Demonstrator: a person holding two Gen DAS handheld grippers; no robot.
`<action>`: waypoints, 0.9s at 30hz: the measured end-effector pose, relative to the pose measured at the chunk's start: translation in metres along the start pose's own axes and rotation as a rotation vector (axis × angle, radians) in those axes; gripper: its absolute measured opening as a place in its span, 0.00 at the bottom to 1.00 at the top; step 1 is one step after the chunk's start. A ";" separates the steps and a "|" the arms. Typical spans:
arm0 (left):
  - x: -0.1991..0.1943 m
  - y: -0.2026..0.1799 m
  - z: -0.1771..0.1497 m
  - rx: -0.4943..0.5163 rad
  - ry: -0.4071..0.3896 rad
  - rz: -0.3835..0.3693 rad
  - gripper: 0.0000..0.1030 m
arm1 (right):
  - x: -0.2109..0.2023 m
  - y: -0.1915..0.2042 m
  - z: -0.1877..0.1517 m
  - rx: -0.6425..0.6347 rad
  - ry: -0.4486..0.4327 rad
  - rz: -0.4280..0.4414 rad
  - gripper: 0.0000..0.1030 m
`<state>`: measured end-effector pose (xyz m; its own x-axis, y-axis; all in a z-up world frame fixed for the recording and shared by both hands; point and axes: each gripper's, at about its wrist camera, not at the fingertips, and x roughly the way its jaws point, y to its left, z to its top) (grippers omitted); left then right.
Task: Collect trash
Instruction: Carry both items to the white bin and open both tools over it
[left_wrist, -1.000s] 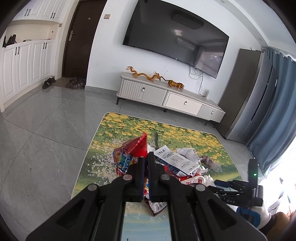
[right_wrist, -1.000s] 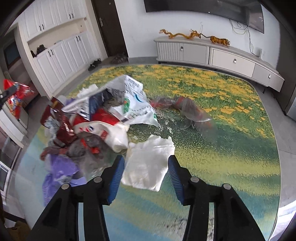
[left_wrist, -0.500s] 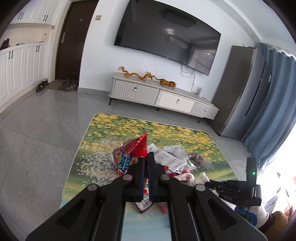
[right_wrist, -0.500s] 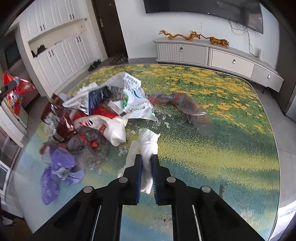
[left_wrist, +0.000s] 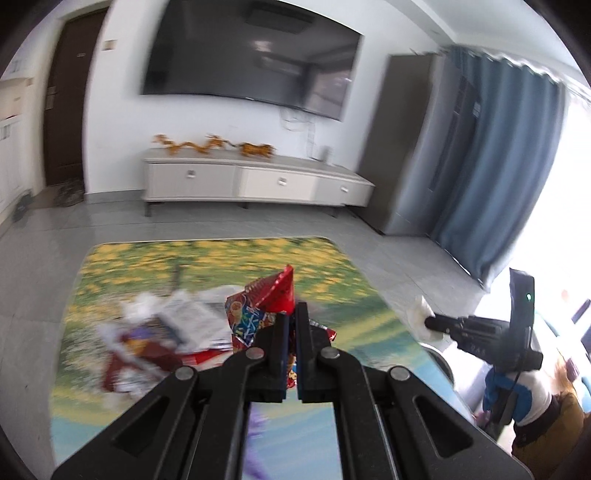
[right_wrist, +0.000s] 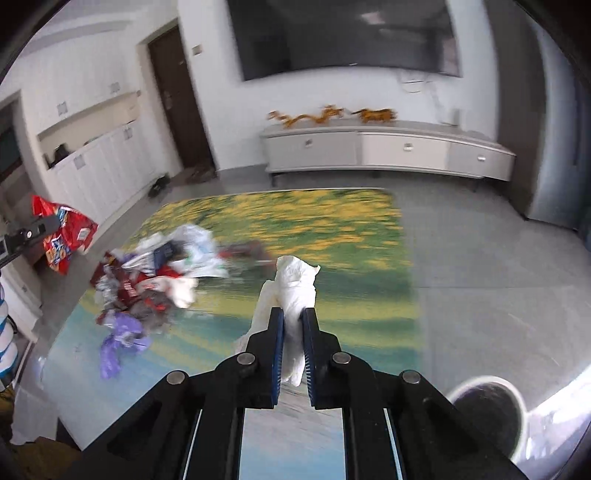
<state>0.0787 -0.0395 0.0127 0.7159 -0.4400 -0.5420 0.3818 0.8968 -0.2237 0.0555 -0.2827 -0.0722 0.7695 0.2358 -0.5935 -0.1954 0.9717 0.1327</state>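
My left gripper (left_wrist: 292, 314) is shut on a red snack wrapper (left_wrist: 264, 304) and holds it above the rug. My right gripper (right_wrist: 293, 317) is shut on a crumpled white tissue (right_wrist: 295, 284), lifted off the rug; the right gripper (left_wrist: 430, 324) with the tissue (left_wrist: 419, 314) also shows at the right of the left wrist view. A pile of mixed trash (right_wrist: 155, 273) lies on the flower-pattern rug (right_wrist: 295, 218); it also shows in the left wrist view (left_wrist: 170, 325). The left gripper with the wrapper (right_wrist: 62, 236) shows at the far left of the right wrist view.
A round bin opening with a black liner (right_wrist: 484, 413) sits at the lower right of the right wrist view. A white TV cabinet (left_wrist: 255, 181) stands against the far wall under a wall TV (left_wrist: 247, 59). Blue curtains (left_wrist: 498, 158) hang at the right. Grey tiled floor (right_wrist: 480, 258) surrounds the rug.
My right gripper closed on the white tissue and lifted it up off the rug, swinging right. My left gripper, still holding the wrapper, also rose and swung right.
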 end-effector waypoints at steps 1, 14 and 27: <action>0.007 -0.012 0.002 0.018 0.010 -0.018 0.02 | -0.007 -0.012 -0.003 0.013 -0.005 -0.021 0.10; 0.153 -0.235 0.007 0.273 0.228 -0.355 0.02 | -0.064 -0.191 -0.068 0.282 0.065 -0.277 0.10; 0.288 -0.340 -0.046 0.284 0.487 -0.404 0.05 | -0.063 -0.283 -0.138 0.518 0.176 -0.316 0.15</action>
<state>0.1283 -0.4687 -0.1041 0.1665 -0.6064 -0.7775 0.7488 0.5908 -0.3004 -0.0214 -0.5742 -0.1824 0.6221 -0.0264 -0.7825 0.3787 0.8849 0.2712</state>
